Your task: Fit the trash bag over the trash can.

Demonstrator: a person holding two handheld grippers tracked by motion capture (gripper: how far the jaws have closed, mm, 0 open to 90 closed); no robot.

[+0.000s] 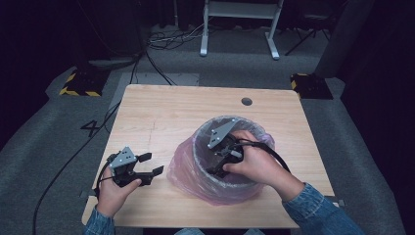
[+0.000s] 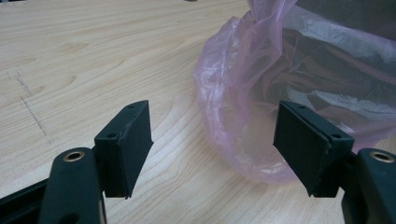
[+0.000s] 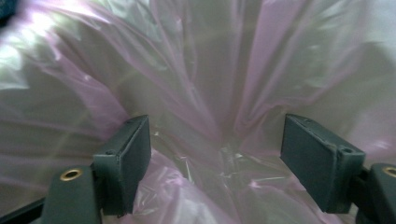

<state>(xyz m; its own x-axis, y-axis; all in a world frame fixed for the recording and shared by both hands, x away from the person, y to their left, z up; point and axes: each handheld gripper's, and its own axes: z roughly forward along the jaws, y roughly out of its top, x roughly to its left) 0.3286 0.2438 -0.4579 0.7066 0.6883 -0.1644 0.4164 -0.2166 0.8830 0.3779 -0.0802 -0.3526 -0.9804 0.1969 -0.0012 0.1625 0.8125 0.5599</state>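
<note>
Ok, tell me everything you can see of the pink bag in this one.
The pink bag is thin, see-through, crinkled plastic lining a round dark bin that stands upright on the wooden table. Its top is folded over the rim and hangs loosely down the outside to the tabletop. The right gripper reaches inside it, jaws open around creased film. The left gripper is apart from it, open.

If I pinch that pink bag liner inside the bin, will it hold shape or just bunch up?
The pink bag liner will likely bunch: it looks thin, see-through and creased. Its folds gather toward the bottom between the open right gripper, so it may slip. The bin looks light and might shift.
</note>
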